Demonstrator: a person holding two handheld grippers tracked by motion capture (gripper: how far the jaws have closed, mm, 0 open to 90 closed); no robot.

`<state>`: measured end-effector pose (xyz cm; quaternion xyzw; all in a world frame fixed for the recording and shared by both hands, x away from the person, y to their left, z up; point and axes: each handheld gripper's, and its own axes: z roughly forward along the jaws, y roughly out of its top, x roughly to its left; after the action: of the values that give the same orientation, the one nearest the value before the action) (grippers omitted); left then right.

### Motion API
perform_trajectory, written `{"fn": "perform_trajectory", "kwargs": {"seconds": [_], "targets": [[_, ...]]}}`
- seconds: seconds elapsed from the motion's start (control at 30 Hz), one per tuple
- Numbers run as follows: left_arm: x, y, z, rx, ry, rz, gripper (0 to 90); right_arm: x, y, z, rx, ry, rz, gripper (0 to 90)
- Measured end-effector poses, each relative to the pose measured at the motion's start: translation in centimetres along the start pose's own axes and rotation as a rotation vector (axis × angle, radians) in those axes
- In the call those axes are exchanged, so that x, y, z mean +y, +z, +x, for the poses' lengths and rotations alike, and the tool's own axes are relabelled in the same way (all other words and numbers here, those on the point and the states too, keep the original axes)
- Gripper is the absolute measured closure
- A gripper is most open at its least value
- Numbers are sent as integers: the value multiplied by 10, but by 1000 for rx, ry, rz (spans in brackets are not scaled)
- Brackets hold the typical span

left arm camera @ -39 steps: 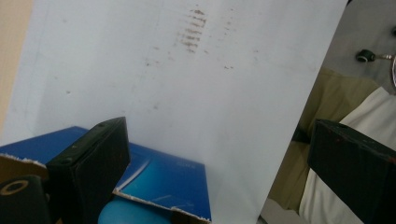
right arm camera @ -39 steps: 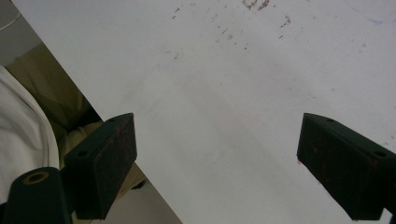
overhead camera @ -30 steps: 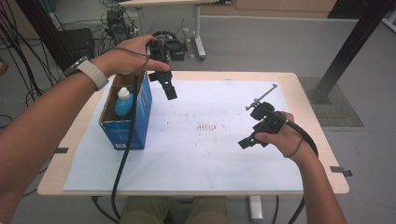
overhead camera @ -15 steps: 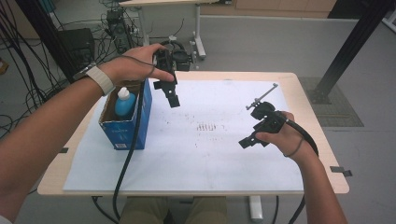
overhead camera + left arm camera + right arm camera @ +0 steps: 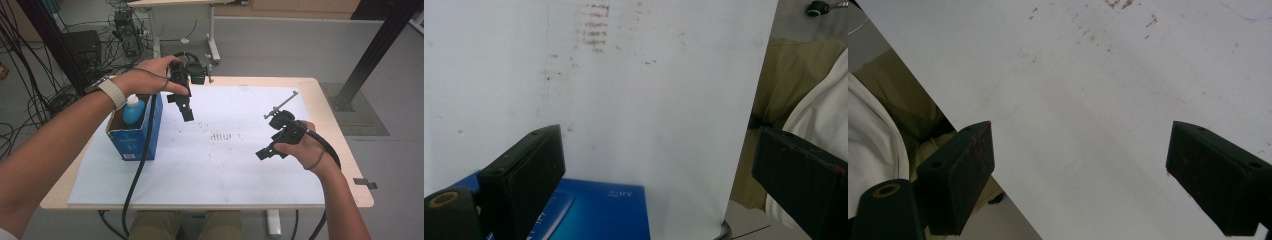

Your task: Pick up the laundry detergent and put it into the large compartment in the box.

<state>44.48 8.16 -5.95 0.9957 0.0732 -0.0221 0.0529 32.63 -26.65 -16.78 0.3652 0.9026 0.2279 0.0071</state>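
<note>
A: Report the items around the blue box (image 5: 135,131) and any obstruction.

B: One blue box stands on the white sheet (image 5: 220,165), at the sheet's left edge, open at the top. One white-capped blue bottle (image 5: 133,109) stands upright inside it. The left gripper (image 5: 184,107) hangs in the air just right of the box, above the sheet, apart from both box and bottle. Its black cable (image 5: 140,165) drops across the front right corner of the box and runs down over the sheet's near edge. The left hand (image 5: 155,75) and wrist, with one white watch band (image 5: 113,92), reach over the box's far side and cover part of its rim.

A: State of the fingers?

B: Left gripper: fingers spread wide, nothing between them; in the left gripper view the box top (image 5: 599,210) lies below them. Right gripper (image 5: 267,150): fingers (image 5: 960,175) also spread wide and empty, over bare sheet well right of the box.

A: Count.

B: One tabletop (image 5: 330,95), one sheet, one box, one bottle, two grippers. One patch of reddish marks (image 5: 220,136) on the sheet, between the box and the right gripper.
</note>
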Motion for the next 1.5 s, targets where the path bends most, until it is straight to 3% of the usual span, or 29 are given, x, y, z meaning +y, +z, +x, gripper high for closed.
{"fn": "perform_trajectory", "kwargs": {"seconds": [1.5], "targets": [[-6,10,6,0,-22,0,75,6,6,-4,10,-5,7,119]]}}
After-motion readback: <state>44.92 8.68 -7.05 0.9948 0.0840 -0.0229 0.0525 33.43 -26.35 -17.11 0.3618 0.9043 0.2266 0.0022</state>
